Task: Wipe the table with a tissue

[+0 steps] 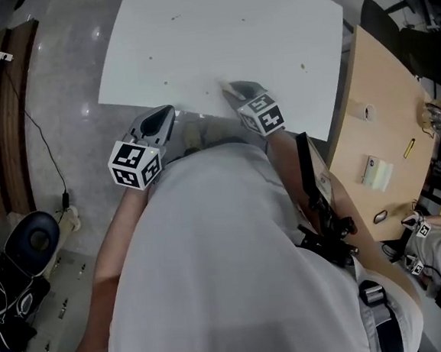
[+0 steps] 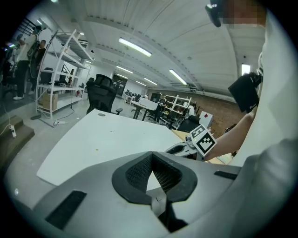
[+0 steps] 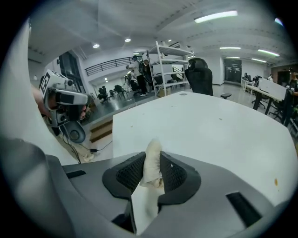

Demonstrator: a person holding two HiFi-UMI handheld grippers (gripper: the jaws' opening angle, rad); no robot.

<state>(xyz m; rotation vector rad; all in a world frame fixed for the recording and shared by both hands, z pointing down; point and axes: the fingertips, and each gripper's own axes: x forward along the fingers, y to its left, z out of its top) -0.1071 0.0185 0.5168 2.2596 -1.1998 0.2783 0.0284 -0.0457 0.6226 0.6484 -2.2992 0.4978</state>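
Observation:
The white table point(image 1: 223, 33) lies ahead of me, with a few small specks point(image 1: 303, 67) on its top. A crumpled white tissue point(image 3: 152, 163) is pinched upright in my right gripper point(image 3: 152, 171), which is shut on it. In the head view that right gripper point(image 1: 234, 93) hangs over the table's near edge. My left gripper point(image 1: 157, 125) is held just off the near edge, to the left. In its own view, the left gripper point(image 2: 152, 183) is shut with nothing between its pads, and the right gripper's marker cube point(image 2: 203, 140) shows beyond.
A wooden table point(image 1: 384, 119) with sticky notes point(image 1: 376, 172) and small items adjoins on the right. A black chair point(image 1: 28, 243) and a cable point(image 1: 45, 148) are on the floor at left. White shelving point(image 3: 170, 62) and an office chair point(image 3: 199, 76) stand beyond the table's far side.

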